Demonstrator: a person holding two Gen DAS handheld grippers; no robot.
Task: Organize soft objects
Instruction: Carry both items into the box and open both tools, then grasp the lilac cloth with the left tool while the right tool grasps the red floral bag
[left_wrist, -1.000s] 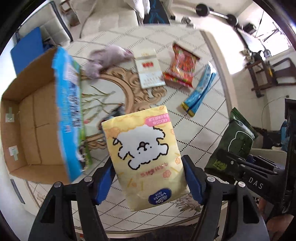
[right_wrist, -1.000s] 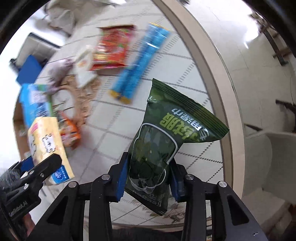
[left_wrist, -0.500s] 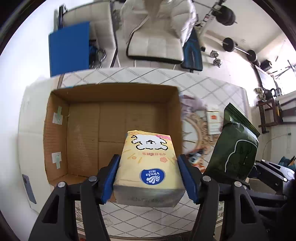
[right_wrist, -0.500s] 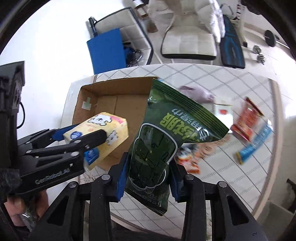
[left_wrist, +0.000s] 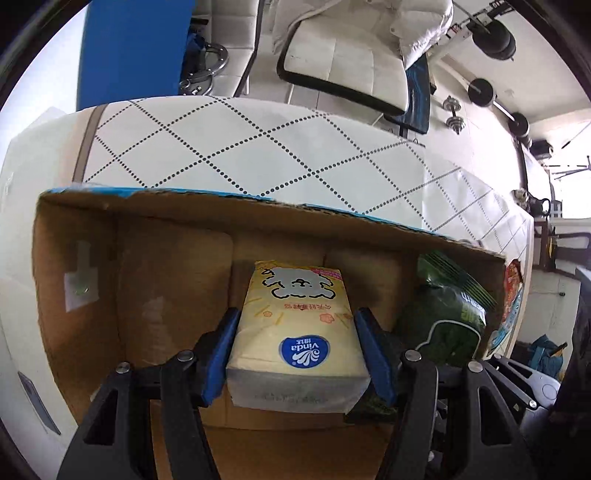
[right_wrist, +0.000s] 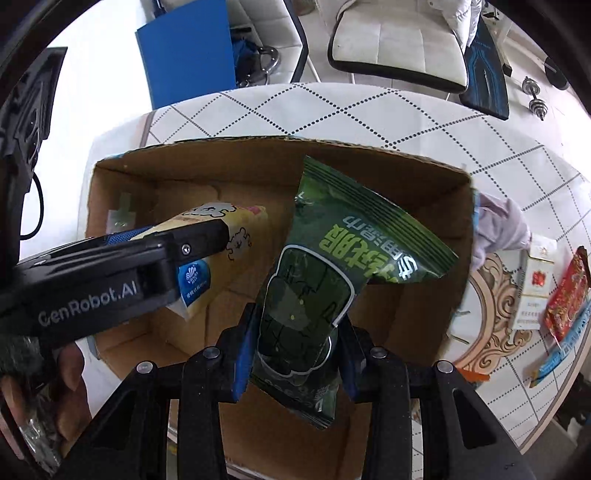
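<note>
My left gripper (left_wrist: 297, 350) is shut on a yellow Vinda tissue pack (left_wrist: 299, 332) and holds it inside the open cardboard box (left_wrist: 166, 295). The pack also shows in the right wrist view (right_wrist: 229, 236), with the left gripper (right_wrist: 195, 240) around it. My right gripper (right_wrist: 295, 354) is shut on a dark green snack bag (right_wrist: 325, 266) and holds it over the box (right_wrist: 406, 314), to the right of the tissue pack. The green bag shows at the right in the left wrist view (left_wrist: 443, 314).
The box stands on a white table with a dotted diamond pattern (right_wrist: 332, 110). Right of the box lie a grey-purple cloth (right_wrist: 502, 225), a white and red carton (right_wrist: 533, 284), a red snack bag (right_wrist: 567, 291) and a blue packet (right_wrist: 554, 362). A white chair (left_wrist: 351, 48) stands beyond the table.
Both grippers have moved forward and down with their loads. The tissue pack has gone from above the box to inside it, and the green bag now hangs over the box.
</note>
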